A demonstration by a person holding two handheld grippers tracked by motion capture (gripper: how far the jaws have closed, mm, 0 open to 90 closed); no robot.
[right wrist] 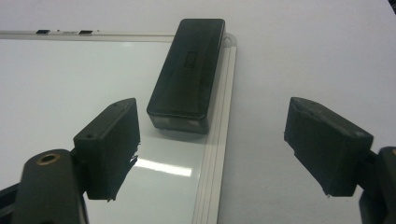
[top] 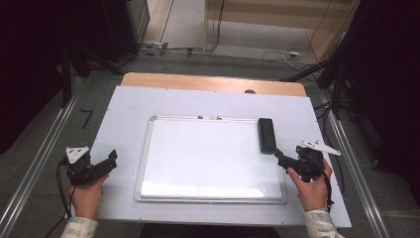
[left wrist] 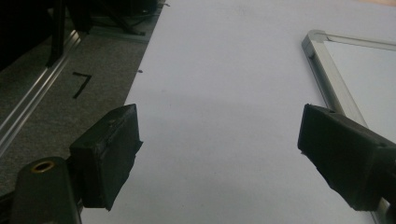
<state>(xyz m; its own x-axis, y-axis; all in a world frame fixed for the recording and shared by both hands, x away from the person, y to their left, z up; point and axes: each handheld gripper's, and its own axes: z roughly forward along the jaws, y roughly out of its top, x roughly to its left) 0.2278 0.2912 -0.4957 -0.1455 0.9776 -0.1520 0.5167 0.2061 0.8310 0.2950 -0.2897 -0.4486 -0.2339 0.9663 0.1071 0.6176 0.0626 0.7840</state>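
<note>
A whiteboard [top: 208, 158] with a silver frame lies flat in the middle of the white table cover. A black eraser [top: 266, 135] rests on the board's right edge near its far corner; in the right gripper view the eraser [right wrist: 189, 74] lies just ahead of the jaws, across the frame [right wrist: 215, 154]. My right gripper [top: 278, 156] is open, just short of the eraser, with nothing between its jaws [right wrist: 212, 149]. My left gripper [top: 112, 159] is open over bare cover left of the board, its jaws wide apart [left wrist: 219, 149]. The board's corner [left wrist: 317, 39] is at the right in the left gripper view.
The white cover [top: 129, 104] lies on a wooden table whose far edge [top: 213, 82] is exposed. Metal rails [top: 39, 163] run along both sides on the grey floor. Cables [top: 282, 54] and dark stands are on the floor beyond the table.
</note>
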